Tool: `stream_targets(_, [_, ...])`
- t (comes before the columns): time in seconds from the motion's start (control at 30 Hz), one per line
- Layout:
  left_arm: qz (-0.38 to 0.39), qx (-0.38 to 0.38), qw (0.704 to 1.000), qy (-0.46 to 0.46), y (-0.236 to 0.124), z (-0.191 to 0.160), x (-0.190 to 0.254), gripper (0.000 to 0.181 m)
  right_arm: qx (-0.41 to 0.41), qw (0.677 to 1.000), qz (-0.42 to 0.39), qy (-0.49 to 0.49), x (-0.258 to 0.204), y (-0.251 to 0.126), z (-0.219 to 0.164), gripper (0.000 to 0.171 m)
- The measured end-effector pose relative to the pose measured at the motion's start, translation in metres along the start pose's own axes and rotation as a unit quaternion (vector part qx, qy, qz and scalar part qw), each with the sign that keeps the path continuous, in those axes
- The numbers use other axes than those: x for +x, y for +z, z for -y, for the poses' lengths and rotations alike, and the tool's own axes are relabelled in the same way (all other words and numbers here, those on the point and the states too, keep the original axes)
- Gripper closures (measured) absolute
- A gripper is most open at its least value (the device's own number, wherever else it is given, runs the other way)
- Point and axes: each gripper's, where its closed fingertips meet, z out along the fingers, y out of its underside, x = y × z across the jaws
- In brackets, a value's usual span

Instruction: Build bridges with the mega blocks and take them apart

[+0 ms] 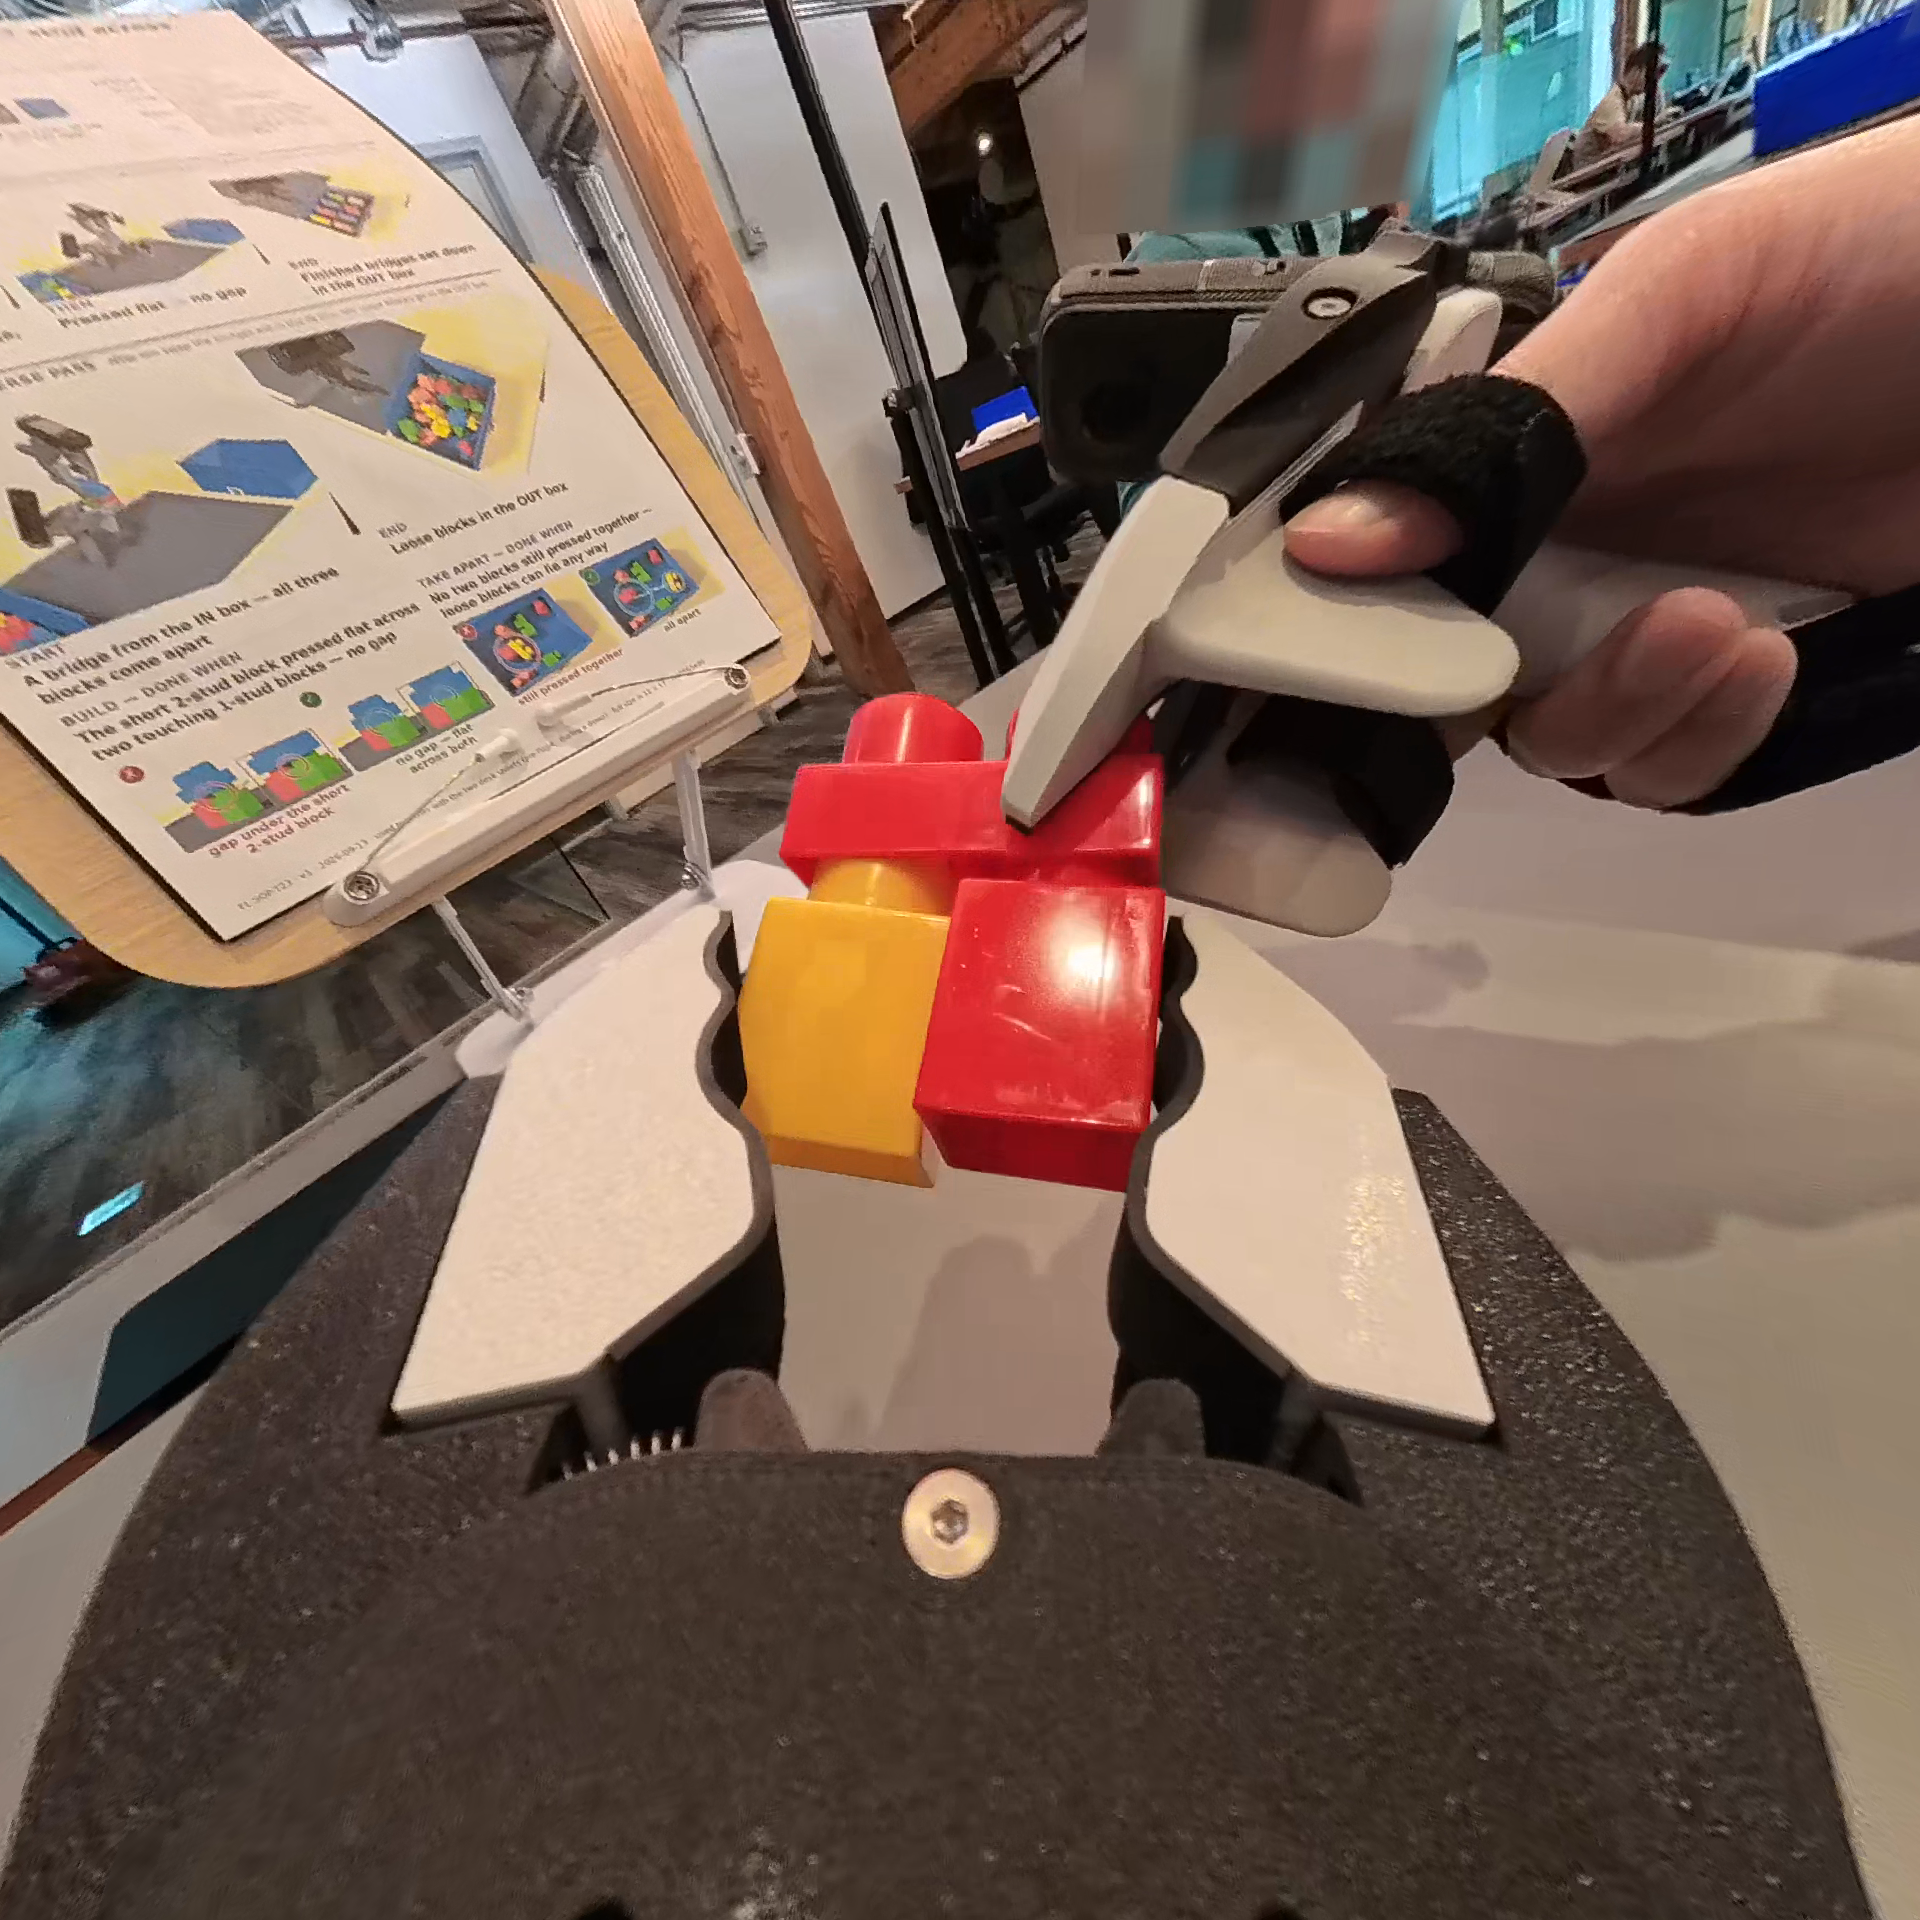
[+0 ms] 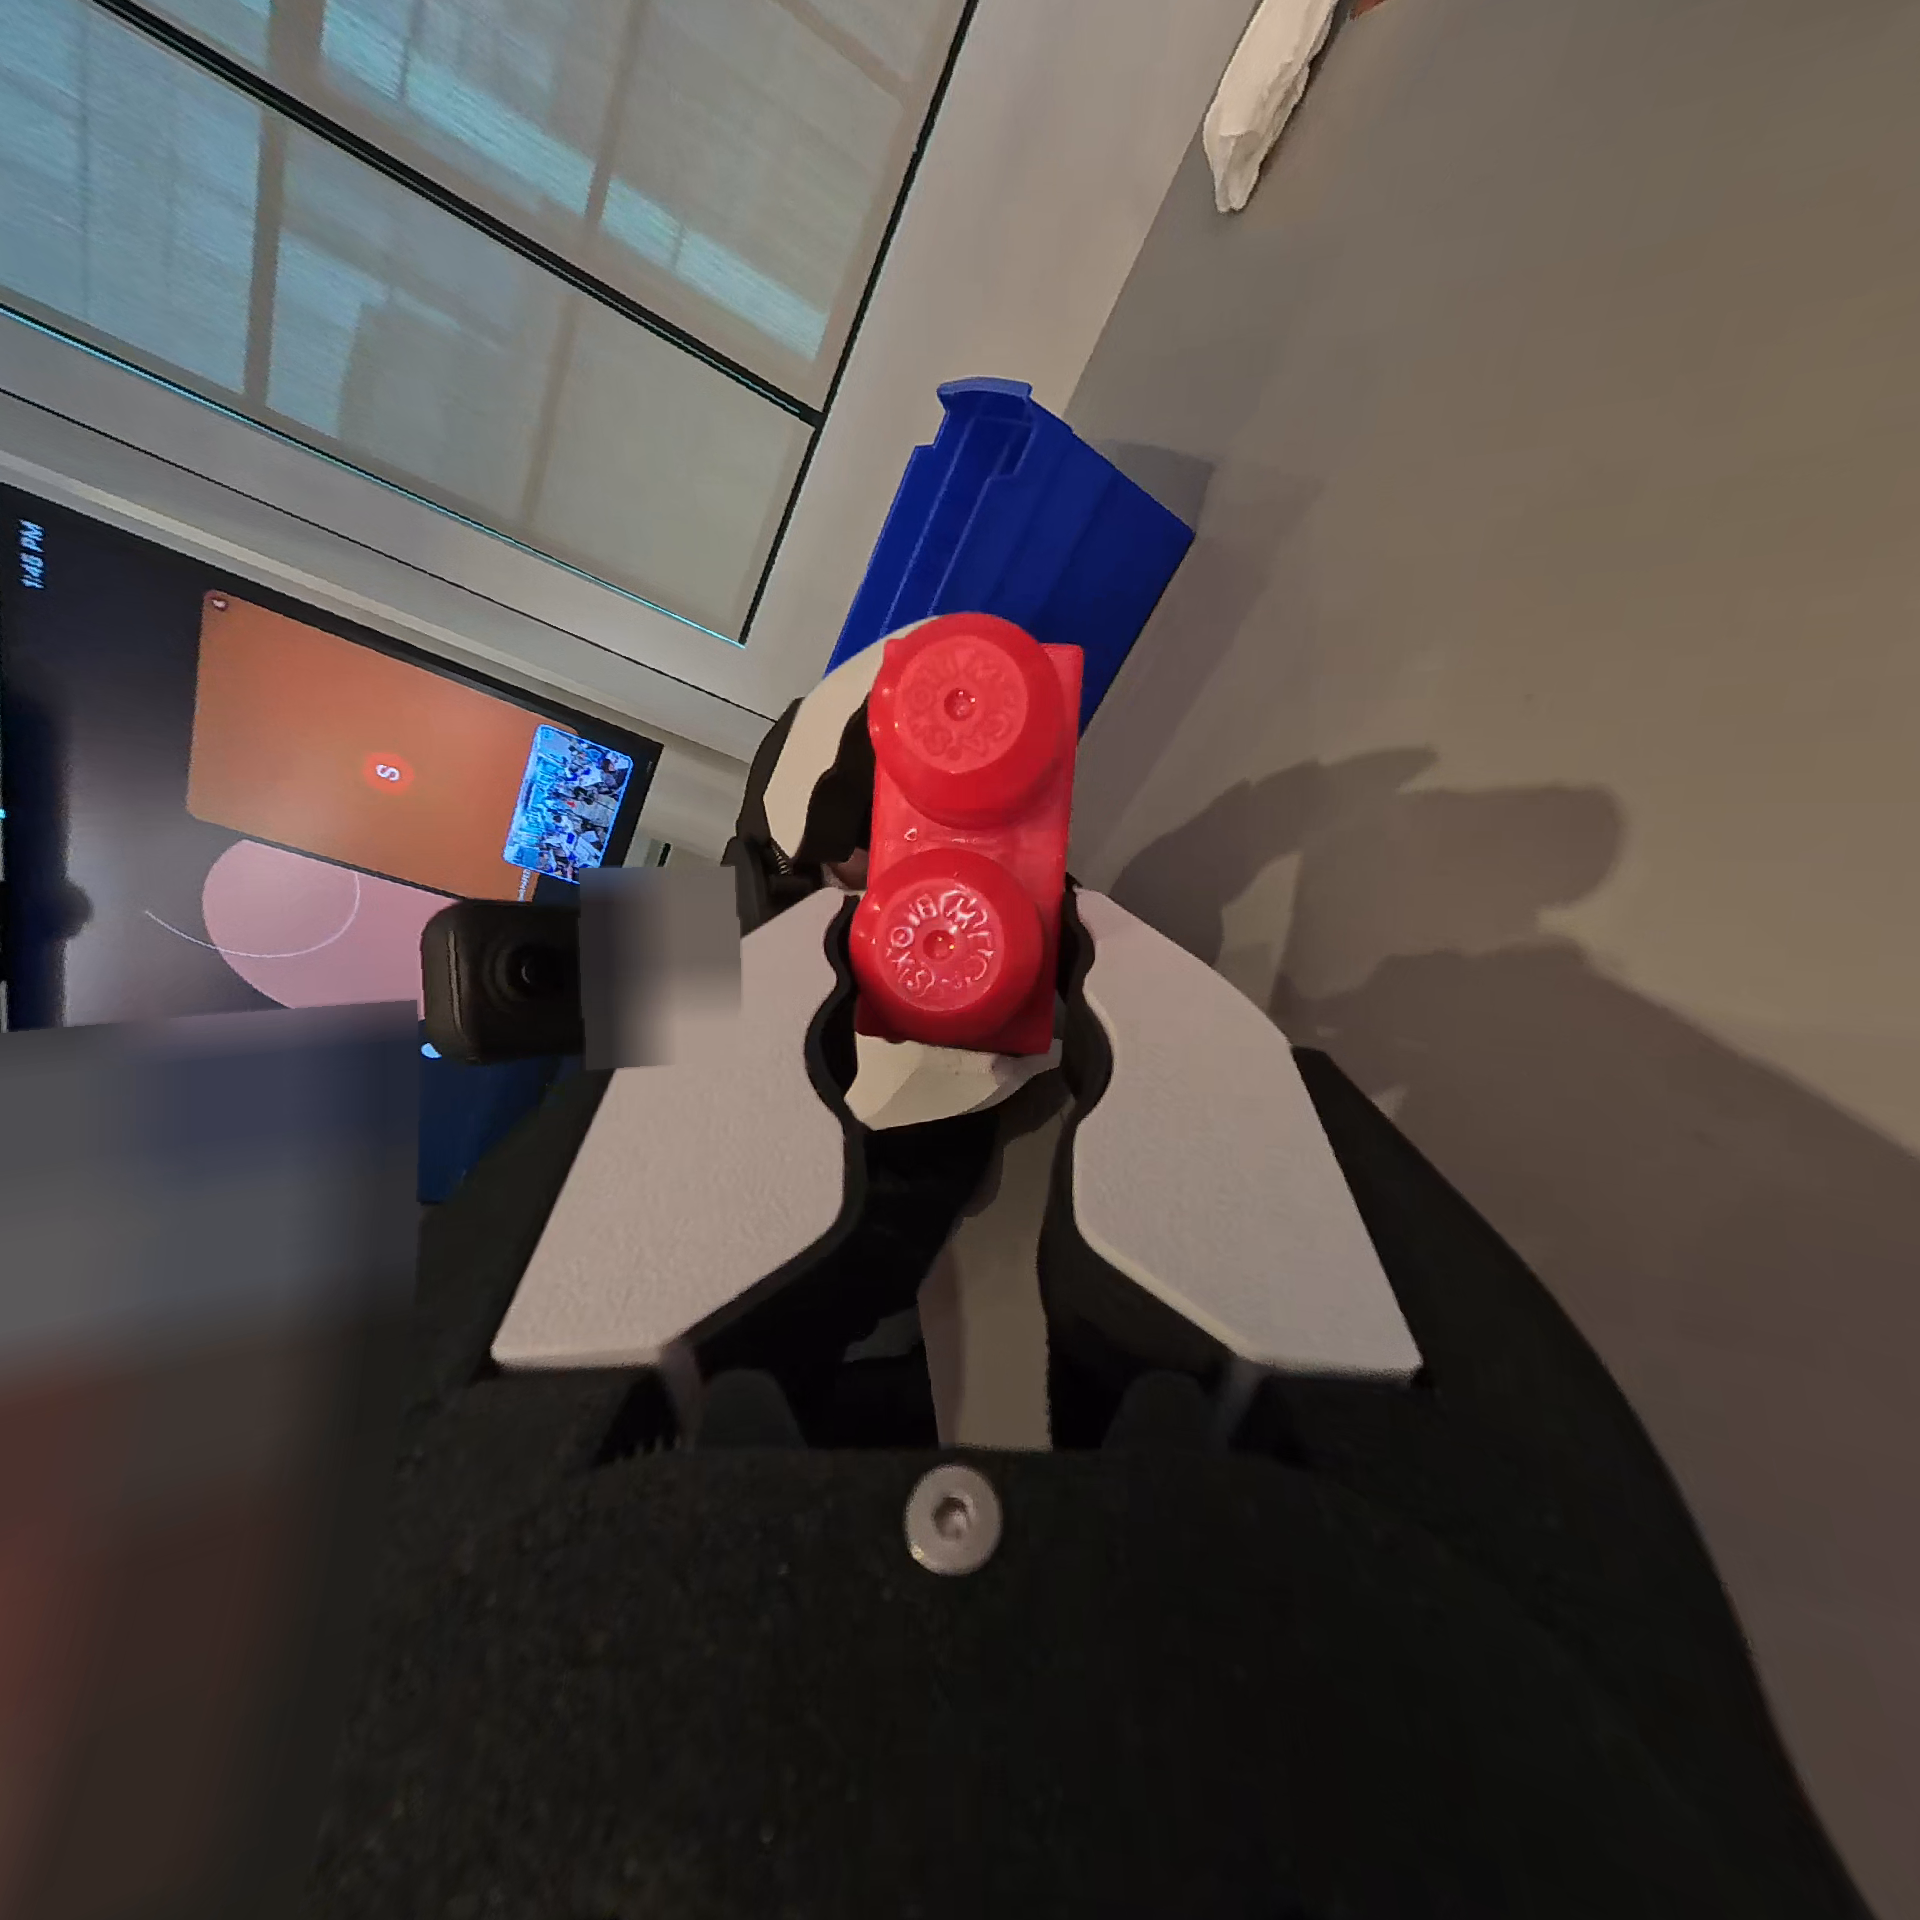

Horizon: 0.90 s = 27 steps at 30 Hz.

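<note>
Here the left claw (image 1: 951, 1023) is closed on a yellow one-stud block (image 1: 836, 1029) and a red one-stud block (image 1: 1044, 1023), which sit side by side above the grey worktop (image 1: 1621, 1122). The right claw (image 2: 951, 982) grips the red two-stud block (image 2: 961, 831) pressed across their tops. A blue bin (image 2: 1023, 530) and an instruction board (image 1: 312, 436) stand behind.

Each gripper has a speckled black body with a silver hex screw (image 1: 950, 1523) at its centre and two flat pale-grey fingers (image 1: 592, 1132) with wavy black inner edges, while the person's hand (image 1: 1704, 499) wears a black fabric strap (image 1: 1475, 447) around one finger.
</note>
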Motion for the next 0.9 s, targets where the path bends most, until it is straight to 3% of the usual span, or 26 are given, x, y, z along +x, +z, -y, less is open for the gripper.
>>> stream_targets(0.33, [-0.018, 0.018, 1.0, -0.006, -0.002, 0.006, 0.006, 0.104, 0.024, 0.997, 0.075, 0.015, -0.009, -0.004, -0.004, 0.136])
stream_targets(0.9, [-0.021, 0.042, 0.999, -0.024, -0.005, 0.013, 0.005, 0.104, -0.004, 0.998, 0.053, -0.03, -0.013, 0.001, -0.008, 0.136])
